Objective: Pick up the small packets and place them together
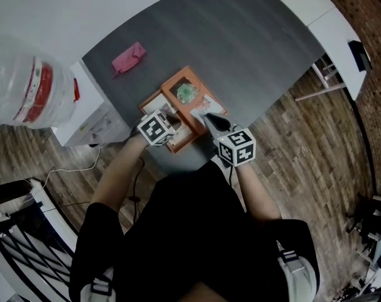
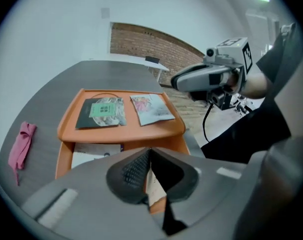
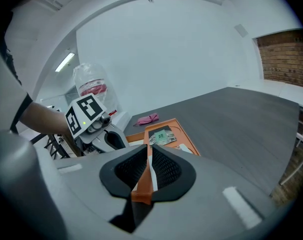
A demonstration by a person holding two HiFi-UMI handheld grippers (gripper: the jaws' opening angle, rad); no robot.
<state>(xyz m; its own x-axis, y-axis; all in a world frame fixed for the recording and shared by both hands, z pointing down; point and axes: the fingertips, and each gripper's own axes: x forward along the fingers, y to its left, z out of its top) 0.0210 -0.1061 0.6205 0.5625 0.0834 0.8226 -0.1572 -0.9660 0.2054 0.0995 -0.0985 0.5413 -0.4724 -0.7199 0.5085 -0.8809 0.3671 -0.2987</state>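
My left claw (image 2: 150, 158): clenched on the edge of a pale packet (image 2: 154, 185).
My right claw (image 3: 147, 160): clenched on an orange strip (image 3: 141, 187).
Handling: light, limp, probably slick; pinch edges.

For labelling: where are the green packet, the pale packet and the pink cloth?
green packet (image 2: 104, 109): left gripper view, on its green label.
pale packet (image 2: 151, 109): left gripper view, its middle.
pink cloth (image 2: 22, 144): left gripper view, its middle.

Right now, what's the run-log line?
left claw: shut on pale packet | right claw: shut on orange-white piece | tray: two packets
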